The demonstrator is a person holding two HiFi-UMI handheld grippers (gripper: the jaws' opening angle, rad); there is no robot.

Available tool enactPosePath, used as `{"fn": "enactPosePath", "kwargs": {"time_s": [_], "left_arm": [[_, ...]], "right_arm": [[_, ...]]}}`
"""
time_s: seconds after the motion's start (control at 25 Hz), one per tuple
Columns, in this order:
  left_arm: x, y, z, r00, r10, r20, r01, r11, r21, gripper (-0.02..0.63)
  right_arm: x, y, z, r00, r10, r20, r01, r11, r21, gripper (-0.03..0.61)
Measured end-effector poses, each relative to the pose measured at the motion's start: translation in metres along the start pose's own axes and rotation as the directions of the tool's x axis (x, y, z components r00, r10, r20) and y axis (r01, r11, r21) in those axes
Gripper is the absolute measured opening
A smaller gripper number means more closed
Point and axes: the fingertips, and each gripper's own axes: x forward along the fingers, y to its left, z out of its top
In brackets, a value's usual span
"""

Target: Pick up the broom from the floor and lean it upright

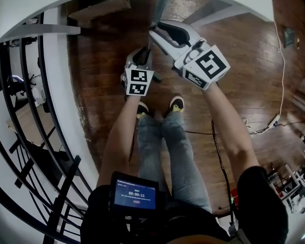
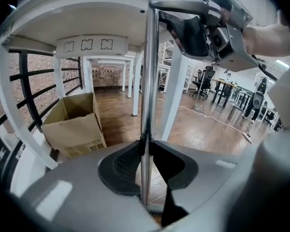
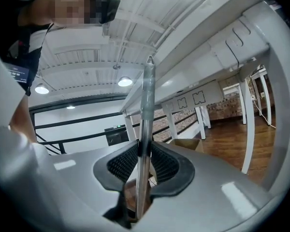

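The broom's metal handle stands nearly upright in front of me; its brush end is out of sight. My left gripper is shut on the handle low down. In the left gripper view the handle runs straight up from between the black pads. My right gripper is shut on the same handle higher up, also showing in the left gripper view as the right gripper. In the right gripper view the handle is pinched between the ribbed pads, and its tip ends a little above them.
An open cardboard box sits on the wooden floor under a white table frame. A black railing curves along my left. A white cable and power strip lie at the right. My feet are just behind the handle.
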Motion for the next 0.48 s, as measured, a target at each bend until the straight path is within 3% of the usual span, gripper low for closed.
{"fn": "enactPosePath", "kwargs": {"time_s": [0.24, 0.32, 0.48], "left_arm": [[0.0, -0.001, 0.002, 1.0, -0.02, 0.005, 0.02, 1.0, 0.006, 0.108], [0.001, -0.004, 0.005, 0.999, -0.044, 0.016, 0.044, 0.999, 0.021, 0.177], [0.003, -0.011, 0.006, 0.996, -0.087, 0.012, 0.086, 0.992, 0.098, 0.241]], "right_arm": [[0.0, 0.004, 0.0, 1.0, 0.03, 0.0, -0.03, 1.0, 0.001, 0.102], [0.001, 0.006, 0.0, 0.999, 0.046, 0.0, -0.046, 0.999, -0.002, 0.143], [0.002, 0.005, -0.003, 0.999, 0.034, 0.005, -0.035, 0.999, 0.004, 0.143]]}}
